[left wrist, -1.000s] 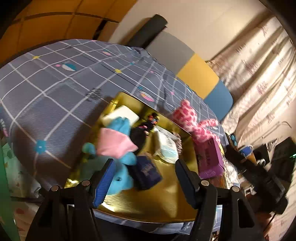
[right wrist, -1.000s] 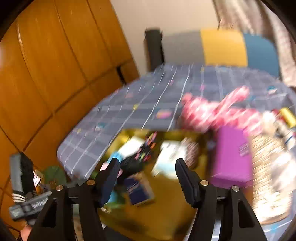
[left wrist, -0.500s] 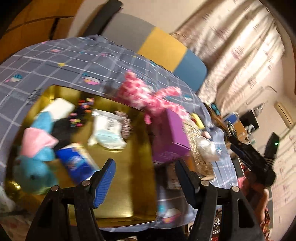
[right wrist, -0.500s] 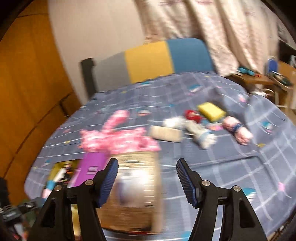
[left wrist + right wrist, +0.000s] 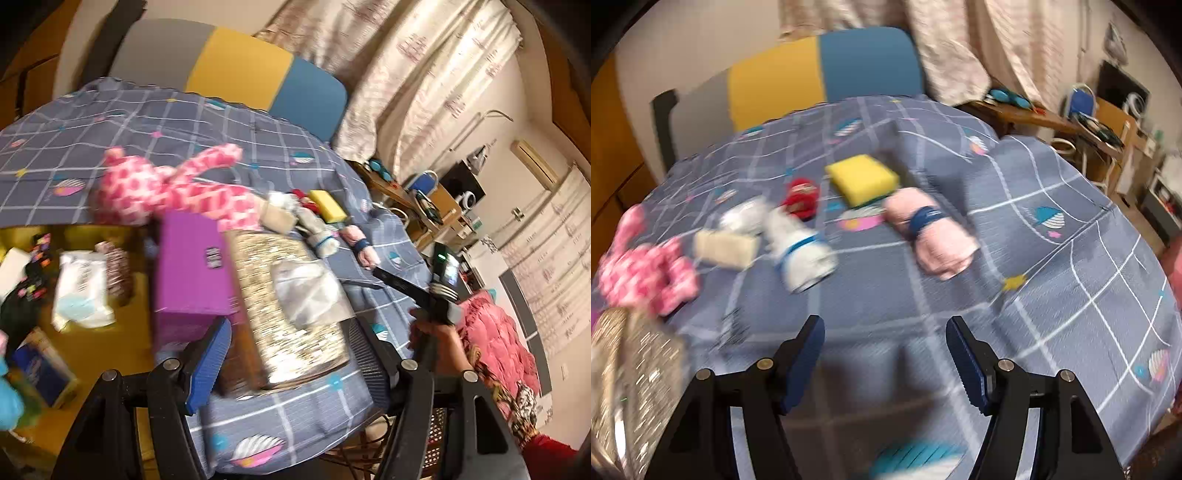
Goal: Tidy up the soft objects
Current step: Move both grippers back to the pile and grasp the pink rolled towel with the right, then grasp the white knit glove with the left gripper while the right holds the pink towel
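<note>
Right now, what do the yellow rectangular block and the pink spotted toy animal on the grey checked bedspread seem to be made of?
The yellow rectangular block looks like foam sponge: matte, soft-edged, with what may be a darker scouring layer underneath. The pink spotted toy animal looks like plush fabric: fuzzy, floppy limbs sagging on the grey checked bedspread, which seems woven cloth, wrinkled. Motion blur leaves the finer texture uncertain.

Right gripper (image 5: 885, 354) hangs over the grey checked bedspread (image 5: 1052, 258), jaws apart and just been opening, nothing between them. Beyond: pink rolled towel (image 5: 932, 236) with blue band, yellow sponge (image 5: 862, 178), red soft item (image 5: 800, 196), white roll (image 5: 801, 251), pink spotted plush (image 5: 646, 273) at left. Blurred.
</note>
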A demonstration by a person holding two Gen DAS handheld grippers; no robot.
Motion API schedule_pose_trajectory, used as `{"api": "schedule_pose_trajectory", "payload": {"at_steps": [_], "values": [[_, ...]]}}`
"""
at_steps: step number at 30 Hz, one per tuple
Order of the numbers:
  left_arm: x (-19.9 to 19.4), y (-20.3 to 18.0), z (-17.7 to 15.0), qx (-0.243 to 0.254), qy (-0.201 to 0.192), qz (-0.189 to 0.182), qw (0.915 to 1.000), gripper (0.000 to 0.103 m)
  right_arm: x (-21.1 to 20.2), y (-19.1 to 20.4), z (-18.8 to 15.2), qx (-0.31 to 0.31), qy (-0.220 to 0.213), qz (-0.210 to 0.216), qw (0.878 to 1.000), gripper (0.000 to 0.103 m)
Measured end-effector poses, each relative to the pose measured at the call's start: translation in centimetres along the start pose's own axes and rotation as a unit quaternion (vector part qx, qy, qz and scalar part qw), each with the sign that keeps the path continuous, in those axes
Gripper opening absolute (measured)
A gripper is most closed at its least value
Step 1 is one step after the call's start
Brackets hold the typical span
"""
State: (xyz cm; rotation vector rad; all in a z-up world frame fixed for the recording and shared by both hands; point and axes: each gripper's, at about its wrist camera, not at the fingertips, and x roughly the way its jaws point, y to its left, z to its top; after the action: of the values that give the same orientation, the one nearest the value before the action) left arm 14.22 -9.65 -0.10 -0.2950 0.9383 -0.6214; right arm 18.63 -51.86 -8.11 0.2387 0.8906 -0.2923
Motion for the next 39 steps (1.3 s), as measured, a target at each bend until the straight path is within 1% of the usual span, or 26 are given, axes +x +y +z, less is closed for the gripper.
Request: {"api": "schedule_pose_trajectory", "payload": {"at_steps": [3,6,9,12,14,16,17,18,19,20,21,23,26,30,33,34,35,36,38,39], "values": [[1.5,-2.1,0.9,0.012,0.007,-0.013,0.9998,0.067,2.4,-2.1,2.3,0.018,0.007,-0.01,1.0,0.069],[3.0,-4.1,1.8,0.029,0.015,-0.018,0.9993,0.067,4.5,-2.9,4.3,0.011,0.004,-0.019,1.0,0.069],[4.5,-5.9,2.5,0.039,0.024,-0.021,0.9987,0.067,6.9,-2.9,5.9,-0.006,0.003,-0.03,1.0,0.072],[5.9,-7.3,3.4,0.042,0.034,-0.025,0.9983,0.067,9.6,-2.3,7.1,-0.027,0.014,-0.032,0.999,0.073],[6.8,-8.1,4.0,0.042,0.04,-0.025,0.998,0.067,11.0,-1.7,7.5,-0.046,0.026,-0.04,0.998,0.073],[7.9,-9.1,4.7,0.041,0.046,-0.025,0.9978,0.067,12.5,-1.3,7.7,-0.066,0.041,-0.057,0.995,0.073],[8.1,-9.4,4.8,0.042,0.047,-0.024,0.9977,0.067,13.0,-1.3,7.6,-0.07,0.041,-0.059,0.995,0.072],[8.7,-9.9,5.2,0.044,0.05,-0.021,0.9975,0.067,13.2,-1.5,7.5,-0.069,0.043,-0.058,0.995,0.071],[9.2,-10.3,5.4,0.047,0.052,-0.021,0.9973,0.067,13.4,-1.7,7.4,-0.064,0.044,-0.055,0.995,0.063],[9.5,-10.6,5.5,0.05,0.053,-0.021,0.9971,0.067,13.4,-2.0,7.4,-0.057,0.041,-0.049,0.996,0.058],[10.1,-11.1,5.8,0.052,0.056,-0.02,0.9968,0.067,13.1,-2.4,7.3,-0.051,0.037,-0.044,0.997,0.046],[11.1,-11.8,6.1,0.053,0.064,-0.02,0.9963,0.067,12.3,-3.3,7.1,-0.041,0.036,-0.03,0.998,0.041],[12.9,-12.9,6.7,0.05,0.08,-0.022,0.9953,0.067,10.8,-4.3,6.8,-0.024,0.037,-0.008,0.999,0.039],[15.2,-14.8,7.5,0.062,0.087,-0.014,0.9942,0.069,7.3,-6.4,5.8,0.028,0.042,0.027,0.998,0.039],[17.8,-15.8,8.3,0.057,0.096,-0.003,0.9937,0.069,4.4,-8.2,4.0,0.076,0.05,0.051,0.995,0.039],[18.7,-15.9,8.5,0.053,0.1,0.002,0.9936,0.069,3.5,-8.7,3.2,0.093,0.052,0.059,0.993,0.039],[19.8,-15.9,8.7,0.042,0.106,0.015,0.9934,0.069,2.7,-9.1,2.4,0.105,0.051,0.069,0.991,0.04],[21.0,-15.8,9.0,0.025,0.112,0.023,0.9931,0.069,2.1,-9.4,1.7,0.114,0.046,0.08,0.989,0.039],[23.6,-15.3,9.6,-0.011,0.12,0.032,0.9921,0.069,1.5,-9.6,0.5,0.125,0.035,0.096,0.987,0.039],[24.7,-15.3,9.8,-0.018,0.12,0.043,0.9917,0.069,1.6,-9.7,0.4,0.133,0.042,0.102,0.985,0.04]]}}
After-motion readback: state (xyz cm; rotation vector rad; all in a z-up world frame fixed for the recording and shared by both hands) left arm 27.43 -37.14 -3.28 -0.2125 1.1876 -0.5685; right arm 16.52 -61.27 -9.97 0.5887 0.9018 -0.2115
